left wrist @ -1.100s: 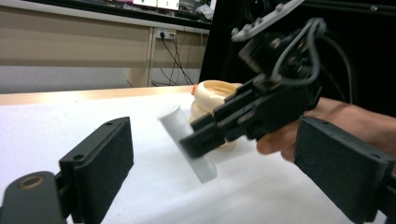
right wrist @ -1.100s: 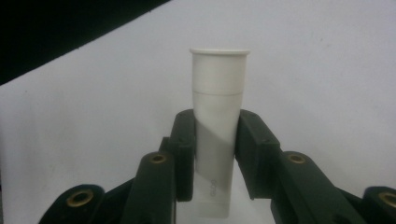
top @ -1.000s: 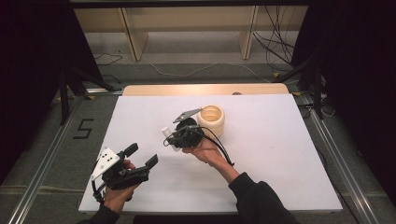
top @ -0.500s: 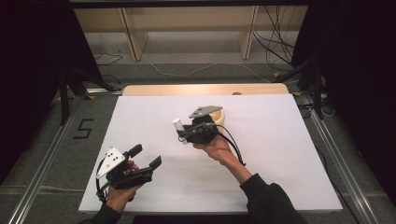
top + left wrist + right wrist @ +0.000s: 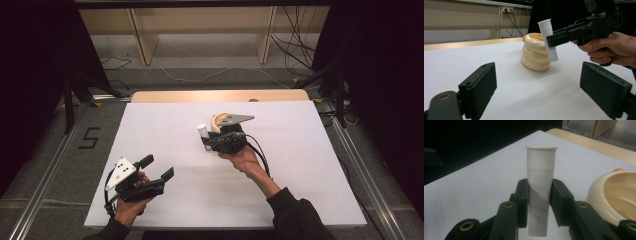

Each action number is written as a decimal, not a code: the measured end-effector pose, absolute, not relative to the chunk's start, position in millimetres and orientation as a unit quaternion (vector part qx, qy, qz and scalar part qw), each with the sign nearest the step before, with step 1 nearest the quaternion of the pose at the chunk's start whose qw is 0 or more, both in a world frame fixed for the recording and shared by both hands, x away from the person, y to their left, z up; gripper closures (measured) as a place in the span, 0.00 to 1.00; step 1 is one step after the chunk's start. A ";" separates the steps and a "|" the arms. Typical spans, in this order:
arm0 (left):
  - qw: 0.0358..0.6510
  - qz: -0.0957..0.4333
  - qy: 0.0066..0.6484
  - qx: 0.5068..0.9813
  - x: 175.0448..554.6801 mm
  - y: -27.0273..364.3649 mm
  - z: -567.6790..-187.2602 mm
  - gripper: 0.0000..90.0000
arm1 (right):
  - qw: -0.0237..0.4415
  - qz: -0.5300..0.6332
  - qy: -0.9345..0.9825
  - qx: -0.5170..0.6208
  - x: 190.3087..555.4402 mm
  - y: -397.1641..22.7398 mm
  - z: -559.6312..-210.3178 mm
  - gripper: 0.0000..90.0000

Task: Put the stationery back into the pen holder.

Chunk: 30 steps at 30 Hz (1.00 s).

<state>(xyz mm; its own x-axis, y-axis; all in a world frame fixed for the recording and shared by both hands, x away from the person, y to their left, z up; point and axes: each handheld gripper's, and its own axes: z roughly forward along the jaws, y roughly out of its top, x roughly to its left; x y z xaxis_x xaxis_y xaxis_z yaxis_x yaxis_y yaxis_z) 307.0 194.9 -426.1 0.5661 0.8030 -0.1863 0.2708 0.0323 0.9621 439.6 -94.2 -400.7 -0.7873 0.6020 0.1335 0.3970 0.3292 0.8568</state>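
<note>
White tube (image 5: 541,192) in right gripper (image 5: 540,203) — faint print unreadable; floor mark (image 5: 90,137) "5".

A white table (image 5: 165,130) is carrying one thing — a cream ringed holder (image 5: 535,51) sitting upright on it — toward its far side.

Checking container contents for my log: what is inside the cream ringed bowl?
The right gripper view shows the bowl's inner wall, bare cream, with nothing in that part. Its bottom lies outside the picture. In the high view the right tongs, gripping a white tube, cover most of it.
</note>
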 end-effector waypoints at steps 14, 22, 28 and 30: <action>0.586 0.228 0.405 0.664 308.0 193.2 -427.5 0.15 | 0.123 0.509 0.788 0.323 445.0 -112.9 -387.5 0.77; 0.586 0.228 0.405 0.663 308.1 192.9 -427.7 0.15 | 0.138 0.519 0.773 0.338 451.2 -128.4 -380.7 0.77; 0.586 0.227 0.406 0.663 308.5 193.1 -427.9 0.15 | 0.146 0.524 0.763 0.349 455.0 -137.6 -377.9 0.77; 0.586 0.226 0.407 0.663 308.9 193.2 -428.3 0.15 | 0.148 0.525 0.761 0.351 456.1 -140.2 -376.9 0.77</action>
